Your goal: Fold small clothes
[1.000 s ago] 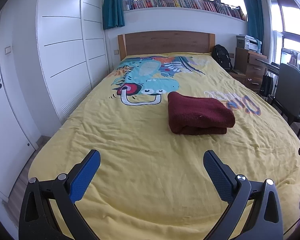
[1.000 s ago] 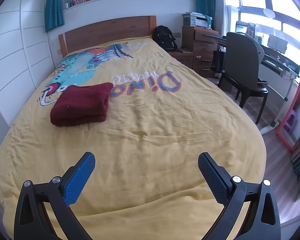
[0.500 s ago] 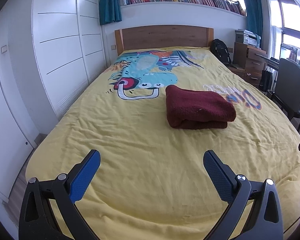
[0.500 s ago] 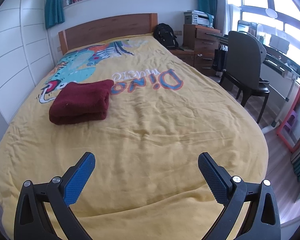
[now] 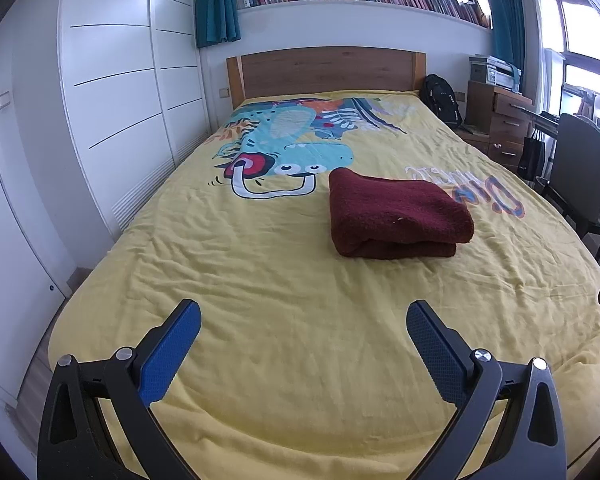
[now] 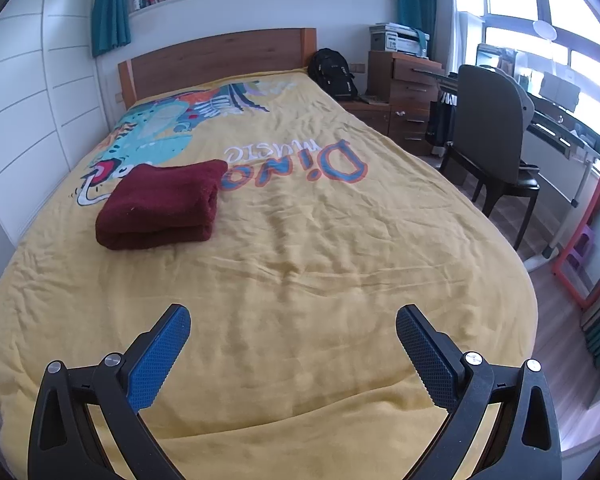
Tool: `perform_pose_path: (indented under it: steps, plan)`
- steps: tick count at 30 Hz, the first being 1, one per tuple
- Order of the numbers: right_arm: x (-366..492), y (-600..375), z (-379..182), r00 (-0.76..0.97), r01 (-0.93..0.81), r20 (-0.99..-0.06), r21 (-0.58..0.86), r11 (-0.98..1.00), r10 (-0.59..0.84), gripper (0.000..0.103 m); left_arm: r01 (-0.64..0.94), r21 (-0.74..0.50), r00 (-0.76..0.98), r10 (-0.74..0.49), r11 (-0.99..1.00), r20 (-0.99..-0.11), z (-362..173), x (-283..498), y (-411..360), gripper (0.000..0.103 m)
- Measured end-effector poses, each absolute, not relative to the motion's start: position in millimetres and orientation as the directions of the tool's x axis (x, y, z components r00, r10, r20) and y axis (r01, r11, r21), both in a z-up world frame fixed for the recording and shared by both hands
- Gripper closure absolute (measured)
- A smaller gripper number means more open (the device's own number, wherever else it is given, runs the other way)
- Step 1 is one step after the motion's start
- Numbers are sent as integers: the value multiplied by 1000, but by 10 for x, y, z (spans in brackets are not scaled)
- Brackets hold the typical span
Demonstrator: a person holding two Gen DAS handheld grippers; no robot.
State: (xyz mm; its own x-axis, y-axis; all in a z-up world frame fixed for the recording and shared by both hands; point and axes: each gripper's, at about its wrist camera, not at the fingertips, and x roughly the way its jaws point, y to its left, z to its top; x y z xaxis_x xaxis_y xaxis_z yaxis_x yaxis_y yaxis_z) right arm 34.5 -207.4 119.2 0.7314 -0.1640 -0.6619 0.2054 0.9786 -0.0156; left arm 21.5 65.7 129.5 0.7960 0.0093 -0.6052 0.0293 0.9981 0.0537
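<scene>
Folded maroon garment nearer than before, both hand-held grippers unchanged, spread

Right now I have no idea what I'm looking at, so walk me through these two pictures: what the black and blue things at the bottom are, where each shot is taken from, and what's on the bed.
No robot arm here: a person carries a hand-held grasping tool in each hand, and each tool has a wide-angle camera looking forward along its two fingers. One picture comes from the left tool, the other from the right.

The black arms with blue pads at the bottom are the left tongs and the right tongs. Both stand wide open and hold nothing, poised over the near end of the bed.

The surface is a bed with a yellow cover printed with a cartoon dinosaur. On it lies one dark red garment, already folded into a neat thick bundle, seen again from the right tool. Neither tool touches it.

Beside the bed stand a chair and a desk.
</scene>
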Motion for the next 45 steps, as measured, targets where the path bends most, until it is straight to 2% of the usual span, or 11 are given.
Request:
perform_pose_path:
  steps: [45]
  plan:
    - [405, -2136, 1147, 731, 229, -656, -23, 973, -188, 0, 26, 50, 761, 13, 998, -649, 1085, 350, 722, 1]
